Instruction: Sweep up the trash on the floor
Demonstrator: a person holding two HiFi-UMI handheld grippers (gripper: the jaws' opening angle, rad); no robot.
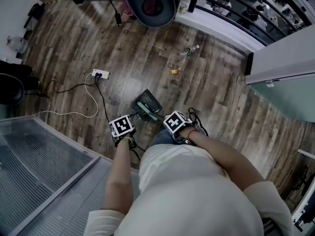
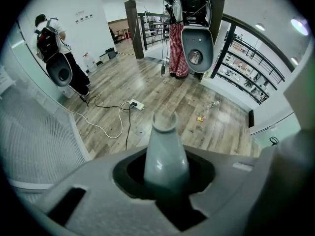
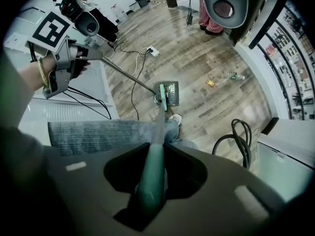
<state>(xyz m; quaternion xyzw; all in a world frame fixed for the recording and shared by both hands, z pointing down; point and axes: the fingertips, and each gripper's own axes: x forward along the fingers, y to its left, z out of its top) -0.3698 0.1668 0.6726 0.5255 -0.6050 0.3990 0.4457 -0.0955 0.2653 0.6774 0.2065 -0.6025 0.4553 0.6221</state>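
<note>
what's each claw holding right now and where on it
The left claw grips the grey dustpan handle near its top end; the right claw grips the green broom handle on its upper part.

In the head view, the jaws of the left hand-held gripper [image 1: 123, 128] and right hand-held gripper [image 1: 176, 123] are hidden under marker cubes, as are the gripped grey handle [image 2: 166, 154] and green handle [image 3: 151, 176]. The yellow scrap [image 1: 173, 72] is too small to be identified.

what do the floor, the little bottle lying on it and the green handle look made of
Floor: wood or wood-look laminate, matte; streaky grain and plank seams show. Bottle: probably clear plastic, its body looks see-through, though it is small. Green handle: smooth with a soft sheen, likely plastic or coated metal.
</note>
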